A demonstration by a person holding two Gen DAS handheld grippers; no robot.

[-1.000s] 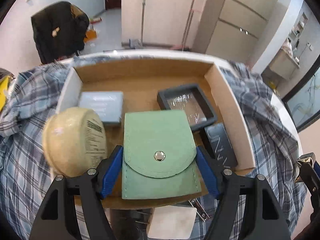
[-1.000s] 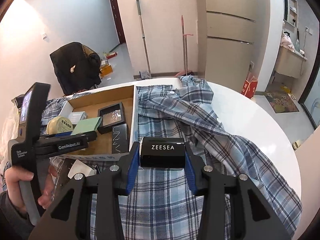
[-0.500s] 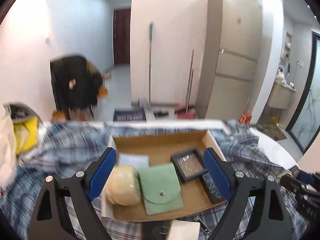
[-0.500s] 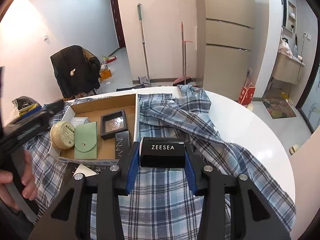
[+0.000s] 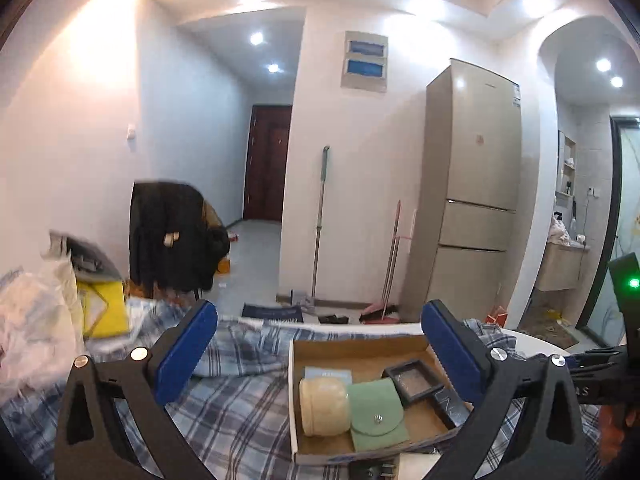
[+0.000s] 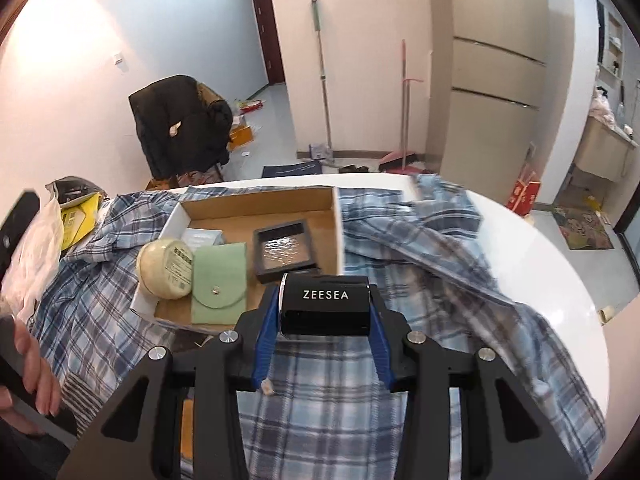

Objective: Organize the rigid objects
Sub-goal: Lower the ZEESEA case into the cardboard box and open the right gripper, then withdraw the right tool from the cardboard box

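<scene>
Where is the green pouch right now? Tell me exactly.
The green pouch lies flat in the cardboard box, near its front edge, between the cream round tin on its left and the black framed case on its right.

Glossy black plastic on the ZEESEA case [image 6: 325, 300]. Matt brown cardboard for the box [image 6: 256, 204]; soft woven plaid cloth as the shirt [image 6: 420, 248].

Colours I see at the box
Green pouch [image 6: 218, 280], cream jar [image 6: 166, 268], black ZEESEA case [image 6: 325, 305], blue-plaid shirt [image 6: 432, 264], brown cardboard box [image 6: 256, 204].

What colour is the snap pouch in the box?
Pale green, with a silver snap; the pouch shows best in the right wrist view.
</scene>
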